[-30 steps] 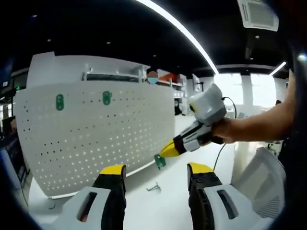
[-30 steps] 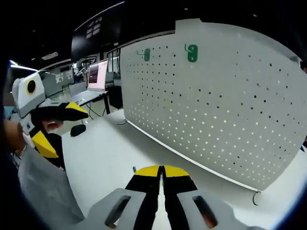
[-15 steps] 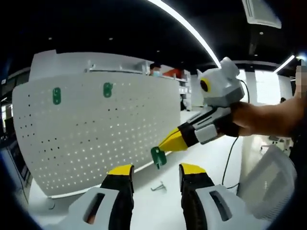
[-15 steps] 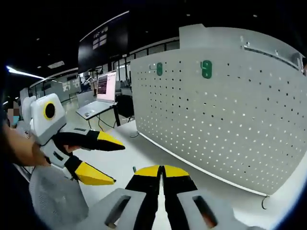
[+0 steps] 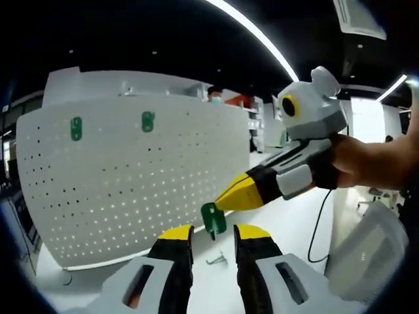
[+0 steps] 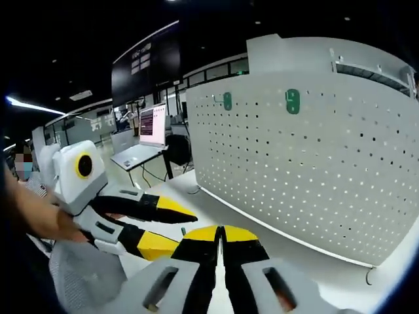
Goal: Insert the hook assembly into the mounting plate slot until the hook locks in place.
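Observation:
A white pegboard (image 5: 131,183) stands on the white table (image 5: 294,222) with two green mounting plates (image 5: 76,129) (image 5: 148,121) near its top; they also show in the right gripper view (image 6: 227,101) (image 6: 292,101). My right gripper (image 5: 219,204) comes in from the right, shut on a small green hook piece (image 5: 213,220) that hangs from its yellow tip. My left gripper (image 5: 214,233) is open just below that piece, its jaws fairly close together. A loose metal hook (image 5: 216,260) lies on the table. In the right gripper view, the right gripper (image 6: 221,233) is shut and the left gripper (image 6: 171,227) sits close at left.
A laptop (image 6: 152,124) sits on a desk behind the pegboard's left end. A white mesh chair back (image 5: 370,252) stands at the right, and a black cable (image 5: 319,219) hangs from the right gripper. A person's hand (image 5: 366,163) holds the right gripper.
The right gripper has carried the green piece closer to the left gripper's jaws. The left jaws have narrowed. Both views have shifted with the hands.

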